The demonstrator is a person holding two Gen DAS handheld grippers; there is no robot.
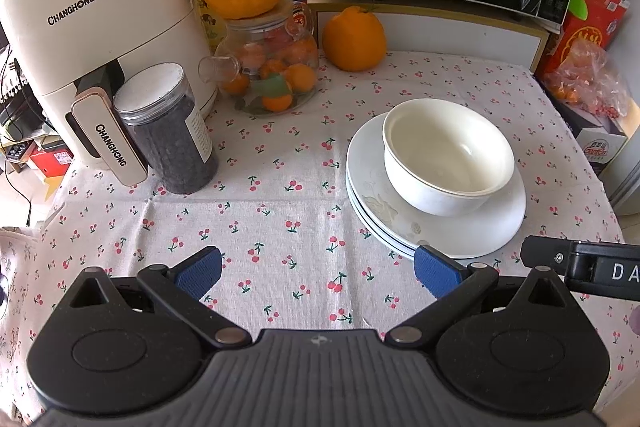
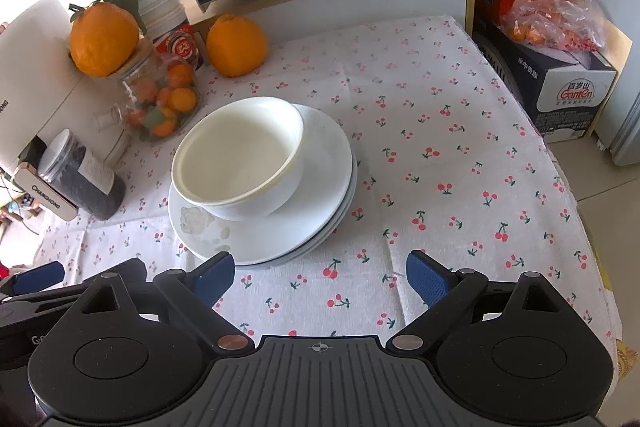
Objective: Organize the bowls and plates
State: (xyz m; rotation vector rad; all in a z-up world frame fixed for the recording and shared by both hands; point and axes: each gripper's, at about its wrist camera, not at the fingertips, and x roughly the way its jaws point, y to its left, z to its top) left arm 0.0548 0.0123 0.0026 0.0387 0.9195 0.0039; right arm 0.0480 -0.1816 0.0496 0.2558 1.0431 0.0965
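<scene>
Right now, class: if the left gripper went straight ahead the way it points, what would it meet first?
The left gripper is open, over bare tablecloth. Straight ahead looks free up to the glass jar of small oranges; the stacked plates lie just right of that line. Depth is uncertain.

The left claw point(image 1: 318, 269) hovers with its blue pads spread wide, gripping nothing, its right pad just beside the plate stack point(image 1: 460, 231). The right claw point(image 2: 320, 277) is likewise spread and unloaded, its left pad near that stack's front rim.
</scene>
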